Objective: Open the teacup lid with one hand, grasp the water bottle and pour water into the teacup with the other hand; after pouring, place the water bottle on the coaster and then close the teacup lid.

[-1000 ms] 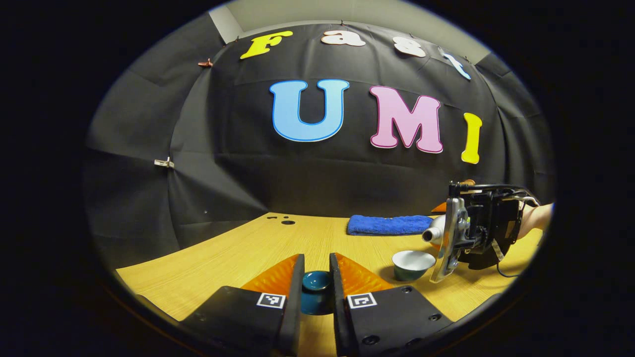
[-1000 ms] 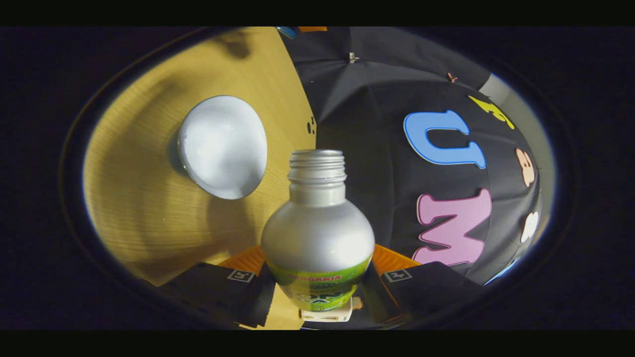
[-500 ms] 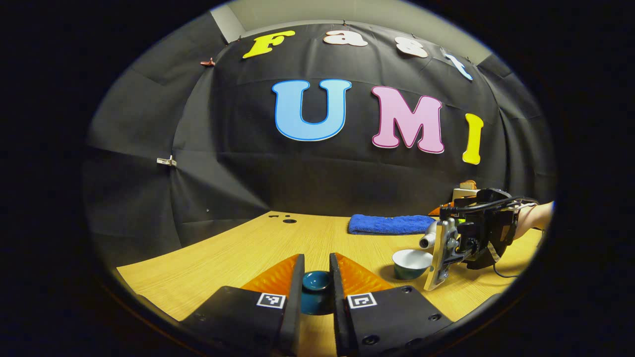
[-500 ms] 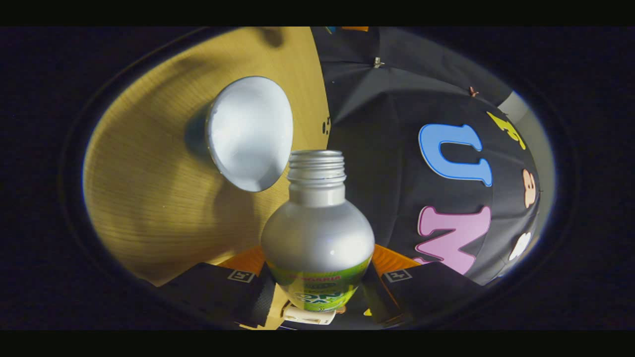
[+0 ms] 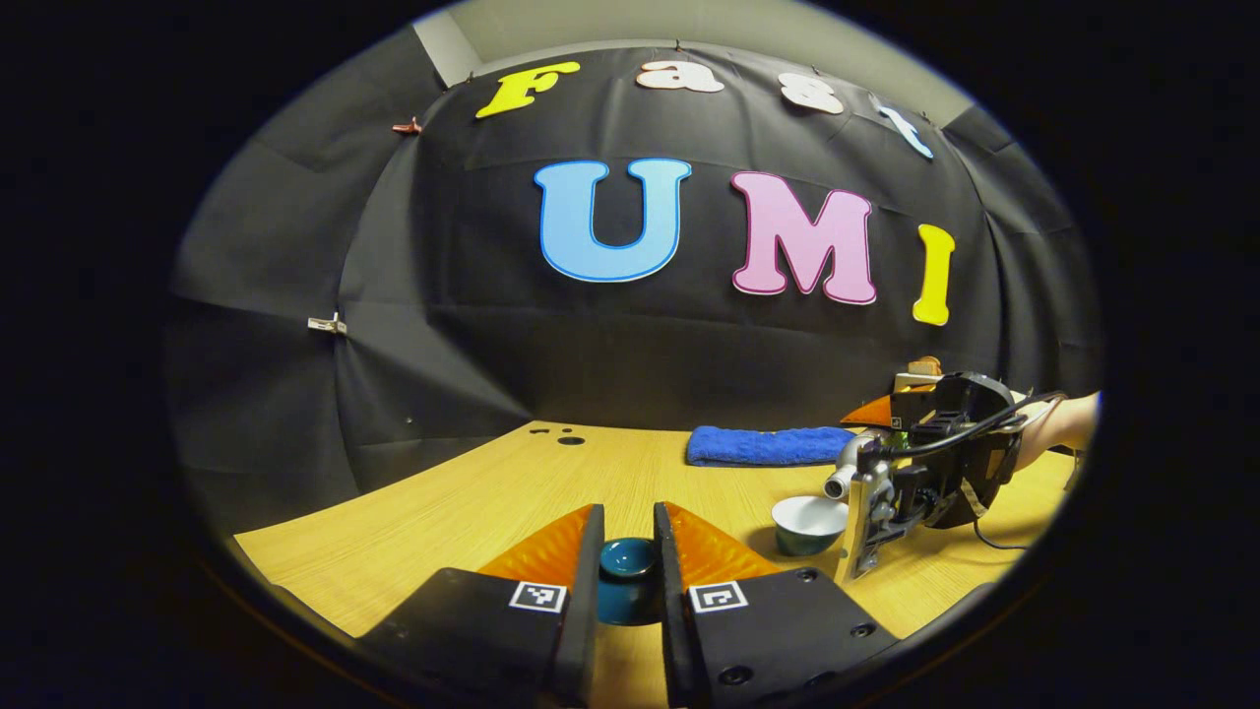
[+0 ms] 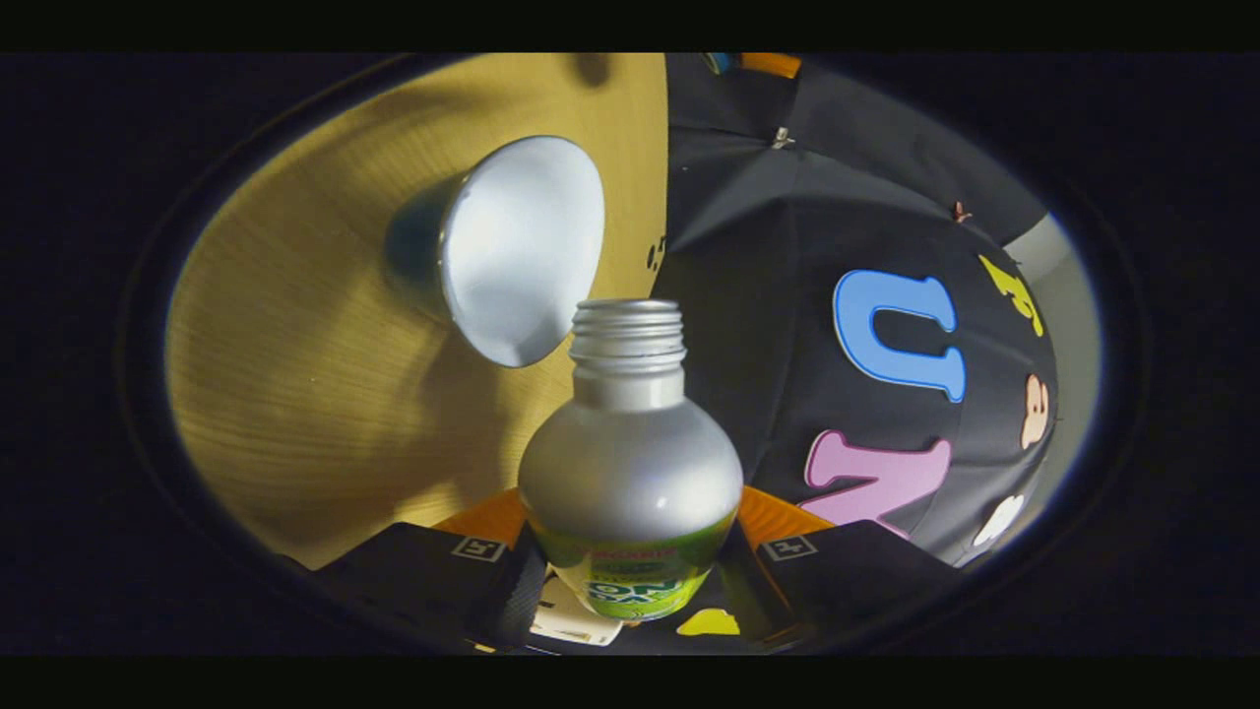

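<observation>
Your left gripper (image 5: 628, 576) is closed down on the teacup lid (image 5: 628, 557), a small dark teal piece with a rounded, glossy top, pinched between both fingers with hardly any gap on either side. It sits low over the wooden table (image 5: 472, 502); whether the lid touches the table you cannot tell.

Off to the right in the left gripper view, your right gripper (image 5: 891, 463) holds the water bottle (image 5: 847, 473) tipped over, its mouth pointing down and sideways just above the teacup (image 5: 805, 523). The teacup stands open on the table, dark teal outside and white inside, with a flared rim. Behind it a folded blue towel (image 5: 768, 445) lies near the booth's black wall. Your hand (image 5: 1058, 428) shows at the far right edge behind the gripper.

In the right gripper view, your right gripper (image 6: 630, 566) clamps the water bottle (image 6: 630, 473) on both sides of its body, just at the green label band. The bottle is silver with a round shoulder, a short neck and a bare threaded mouth, cap off. The teacup (image 6: 512, 246) lies just beyond the mouth, its white interior facing the camera and its rim close beside the bottle's thread. No stream of water can be made out between them.
</observation>
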Demonstrator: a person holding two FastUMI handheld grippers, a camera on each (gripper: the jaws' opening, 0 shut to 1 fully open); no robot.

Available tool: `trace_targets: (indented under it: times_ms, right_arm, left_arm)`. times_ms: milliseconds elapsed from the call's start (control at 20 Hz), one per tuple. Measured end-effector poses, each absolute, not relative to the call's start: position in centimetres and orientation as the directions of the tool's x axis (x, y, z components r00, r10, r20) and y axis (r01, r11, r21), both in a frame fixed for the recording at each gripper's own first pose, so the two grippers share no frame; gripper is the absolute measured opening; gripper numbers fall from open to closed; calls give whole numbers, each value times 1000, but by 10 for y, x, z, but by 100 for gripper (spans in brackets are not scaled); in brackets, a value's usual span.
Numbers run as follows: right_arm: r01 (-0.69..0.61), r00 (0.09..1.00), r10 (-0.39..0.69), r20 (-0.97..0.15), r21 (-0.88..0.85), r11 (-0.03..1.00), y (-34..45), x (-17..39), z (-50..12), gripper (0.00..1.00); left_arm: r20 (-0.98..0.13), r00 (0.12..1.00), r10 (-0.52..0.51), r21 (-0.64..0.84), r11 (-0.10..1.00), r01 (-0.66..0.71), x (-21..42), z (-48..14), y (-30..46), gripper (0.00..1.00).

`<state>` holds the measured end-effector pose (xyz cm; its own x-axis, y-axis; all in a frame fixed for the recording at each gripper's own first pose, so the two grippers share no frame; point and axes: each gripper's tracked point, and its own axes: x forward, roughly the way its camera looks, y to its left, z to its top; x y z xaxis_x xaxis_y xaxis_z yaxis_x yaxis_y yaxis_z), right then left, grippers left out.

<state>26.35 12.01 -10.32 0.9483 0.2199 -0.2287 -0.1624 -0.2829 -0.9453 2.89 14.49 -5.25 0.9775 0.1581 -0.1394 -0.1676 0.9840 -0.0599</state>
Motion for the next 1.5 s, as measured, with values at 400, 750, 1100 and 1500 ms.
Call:
trace_targets:
  times_ms: [400,750,1100,1500]
  right_arm:
    - [-113,950,240,-198,-939,-324,125,262,-99,78]
    - [-74,946,268,-185,-924,-375,130,265,-93,78]
    - [-28,947,277,-160,-905,-425,131,271,-85,78]
    - [-1,944,295,-151,-892,-452,133,273,-78,78]
  left_arm:
    - [-147,978,151,-47,986,-159,25,-52,145,31]
    - [-149,977,150,-51,986,-159,23,-51,147,31]
    - [-150,977,150,-51,986,-159,22,-51,149,31]
    - [-156,977,146,-51,986,-156,20,-50,147,31]
